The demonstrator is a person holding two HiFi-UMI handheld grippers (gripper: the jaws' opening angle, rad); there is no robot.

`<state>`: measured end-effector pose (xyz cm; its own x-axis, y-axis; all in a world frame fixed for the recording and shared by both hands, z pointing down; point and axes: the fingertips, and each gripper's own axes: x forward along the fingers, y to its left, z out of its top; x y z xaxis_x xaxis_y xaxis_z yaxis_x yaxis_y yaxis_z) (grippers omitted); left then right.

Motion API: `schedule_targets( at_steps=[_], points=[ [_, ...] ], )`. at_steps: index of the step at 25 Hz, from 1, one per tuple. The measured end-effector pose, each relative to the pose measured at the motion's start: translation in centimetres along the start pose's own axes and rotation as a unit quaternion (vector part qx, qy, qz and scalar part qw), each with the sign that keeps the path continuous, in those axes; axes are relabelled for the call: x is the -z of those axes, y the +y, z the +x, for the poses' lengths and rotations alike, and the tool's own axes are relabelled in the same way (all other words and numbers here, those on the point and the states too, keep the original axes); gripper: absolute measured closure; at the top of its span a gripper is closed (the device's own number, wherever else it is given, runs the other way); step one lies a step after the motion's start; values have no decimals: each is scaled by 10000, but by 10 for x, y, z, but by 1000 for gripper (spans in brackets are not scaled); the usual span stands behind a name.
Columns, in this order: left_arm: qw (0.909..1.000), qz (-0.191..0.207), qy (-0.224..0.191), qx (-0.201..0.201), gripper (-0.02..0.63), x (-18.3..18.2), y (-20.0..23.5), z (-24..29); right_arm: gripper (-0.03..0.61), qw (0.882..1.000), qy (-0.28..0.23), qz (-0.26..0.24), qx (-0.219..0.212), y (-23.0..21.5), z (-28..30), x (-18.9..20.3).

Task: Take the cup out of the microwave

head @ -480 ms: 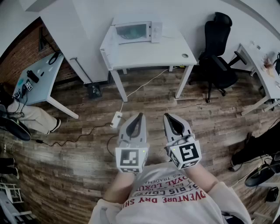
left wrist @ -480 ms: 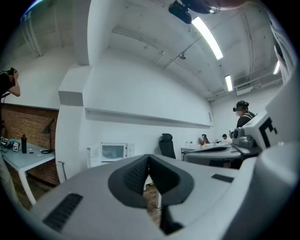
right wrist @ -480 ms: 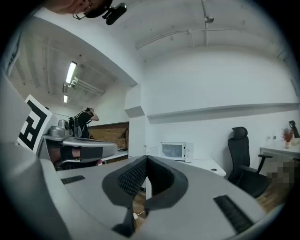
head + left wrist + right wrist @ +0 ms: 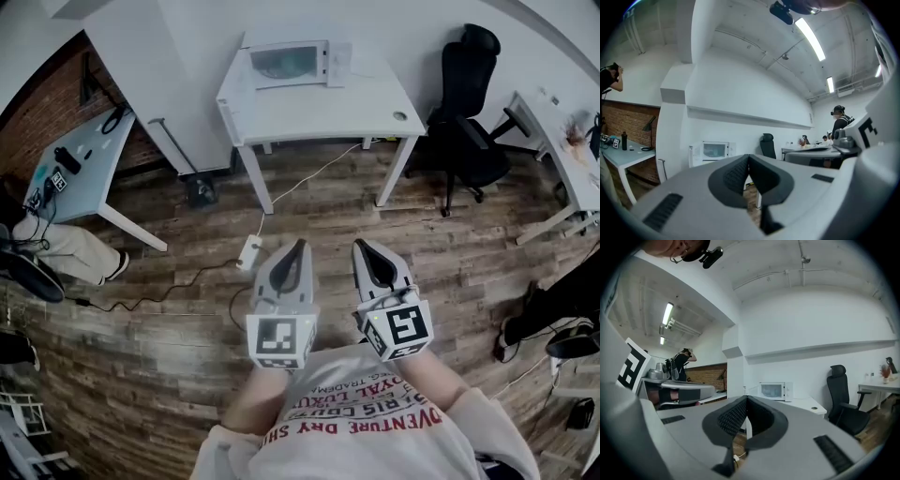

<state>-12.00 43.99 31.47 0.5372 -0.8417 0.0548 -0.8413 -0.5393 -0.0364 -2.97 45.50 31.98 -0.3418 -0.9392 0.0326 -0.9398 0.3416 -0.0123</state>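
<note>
A white microwave (image 4: pixel 289 63) stands at the back of a white table (image 4: pixel 314 108), its door closed; it also shows far off as the microwave (image 4: pixel 715 151) and the microwave (image 4: pixel 774 390). No cup is visible. My left gripper (image 4: pixel 299 247) and right gripper (image 4: pixel 359 246) are held side by side over the wooden floor, well short of the table. Both point level toward it. The left gripper (image 4: pixel 748 158) has its tips pressed together with nothing between them. On the right gripper (image 4: pixel 746 400) the tips also meet, empty.
A black office chair (image 4: pixel 466 98) stands right of the table. A power strip (image 4: pixel 249 253) and cables lie on the floor ahead of me. A pale desk (image 4: pixel 80 164) is at the left, another desk (image 4: pixel 561 150) at the right. People stand in the room's background.
The view has shifted very slightly toward the table. Both grippers keep their pose.
</note>
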Motion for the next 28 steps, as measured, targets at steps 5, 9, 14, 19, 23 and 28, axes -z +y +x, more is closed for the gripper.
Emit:
schedule_targets(
  at_steps=[5,9,14,19,23,28],
  points=[
    [9998,-157,123,-25,607,7,4,7,568,9999,122,6,-28,-1,4,6],
    [9996,-173,215,-18,607,15,6,24,568,9998,179,106,-42,-15,17,13],
    [9993,-187,315,-75,607,27,12,60,568,9994,248,166,-185,-39,51,26],
    [9993,-122,298,-212,607,19,30,120,568,9987,195,206,-421,-75,108,19],
    [9989,-159,275,-353,607,11,44,181,568,9977,218,124,-623,-118,159,13],
    [9984,-169,158,-516,607,-5,55,258,568,9963,191,88,-830,-176,217,-2]
  ],
)
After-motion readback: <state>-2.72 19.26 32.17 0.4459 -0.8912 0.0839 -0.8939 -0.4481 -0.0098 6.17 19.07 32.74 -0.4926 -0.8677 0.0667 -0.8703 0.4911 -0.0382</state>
